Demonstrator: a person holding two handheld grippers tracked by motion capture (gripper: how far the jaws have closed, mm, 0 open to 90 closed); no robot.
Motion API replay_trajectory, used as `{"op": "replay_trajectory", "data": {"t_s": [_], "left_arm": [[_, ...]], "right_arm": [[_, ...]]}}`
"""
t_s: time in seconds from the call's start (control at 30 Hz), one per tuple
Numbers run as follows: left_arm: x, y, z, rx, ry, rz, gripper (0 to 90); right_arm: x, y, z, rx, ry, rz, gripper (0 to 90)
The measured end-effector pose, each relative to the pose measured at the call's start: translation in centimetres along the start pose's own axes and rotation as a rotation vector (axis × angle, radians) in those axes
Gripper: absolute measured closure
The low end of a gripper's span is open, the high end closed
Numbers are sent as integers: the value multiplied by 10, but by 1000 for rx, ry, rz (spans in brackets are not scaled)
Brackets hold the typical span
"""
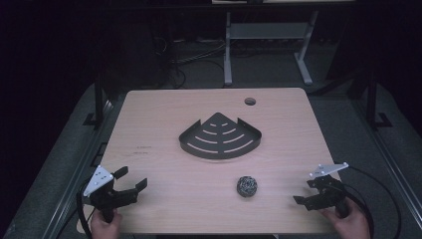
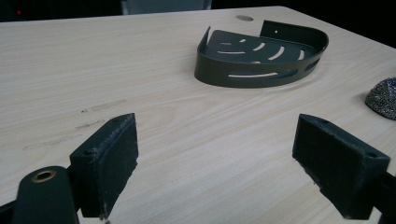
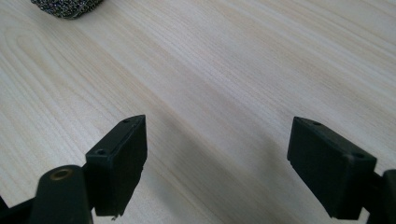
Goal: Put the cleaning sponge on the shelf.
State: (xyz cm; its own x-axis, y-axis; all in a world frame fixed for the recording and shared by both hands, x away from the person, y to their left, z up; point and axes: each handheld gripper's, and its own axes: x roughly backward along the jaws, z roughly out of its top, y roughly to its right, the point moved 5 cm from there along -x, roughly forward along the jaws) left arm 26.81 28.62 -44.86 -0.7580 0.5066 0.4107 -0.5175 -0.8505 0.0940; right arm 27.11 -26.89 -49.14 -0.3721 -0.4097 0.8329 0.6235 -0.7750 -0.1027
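1. We take the work in hand to be getting the steel-wool scourer (image 1: 247, 186) into the corner caddy (image 1: 220, 137) — nothing of it is done as things lie, for the caddy's slotted floor is bare.

2. The scourer sits on the counter (image 1: 164, 199), in front of the caddy on the person's side and a little toward its right, well apart from its curved front wall. In the left claw view the caddy (image 2: 261, 58) stands far ahead and the scourer (image 2: 384, 98) peeps in at the edge.

3. The left claw (image 1: 128, 180) rests well to the left of the caddy and nearer the person, jaws spread wide, nothing between them.

4. The right claw (image 1: 304, 190) is to the right of the caddy and nearer the person, also spread and empty. It is the closer of the two to the scourer, though not touching it; its own view catches the scourer (image 3: 67, 8) at the top edge.

5. Left to do, as we judge it — the reach, the pinch, the carry toward the caddy and the release inside its walls. We would expect the right claw to make the pick.
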Motion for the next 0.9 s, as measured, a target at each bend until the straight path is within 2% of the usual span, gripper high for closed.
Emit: {"op": "replay_trajectory", "data": {"t_s": [0.27, 0.37, 0.47, 0.6, 0.9], "left_arm": [[0, -2, -1, -1, -8, -4, 137], [0, -2, -1, -18, -20, 2, 137], [0, -2, -2, -3, -10, -9, 137], [1, -3, -1, -10, -8, 6, 137], [2, -3, -1, -8, -2, 6, 137]], "right_arm": [[1, -1, 2, 6, 8, 14, 193], [0, -6, 5, 23, 2, 12, 194], [0, -9, 8, 35, 4, 9, 191], [-4, -12, 9, 44, -9, 10, 191], [-7, -21, 14, 72, -19, 22, 187]]}}
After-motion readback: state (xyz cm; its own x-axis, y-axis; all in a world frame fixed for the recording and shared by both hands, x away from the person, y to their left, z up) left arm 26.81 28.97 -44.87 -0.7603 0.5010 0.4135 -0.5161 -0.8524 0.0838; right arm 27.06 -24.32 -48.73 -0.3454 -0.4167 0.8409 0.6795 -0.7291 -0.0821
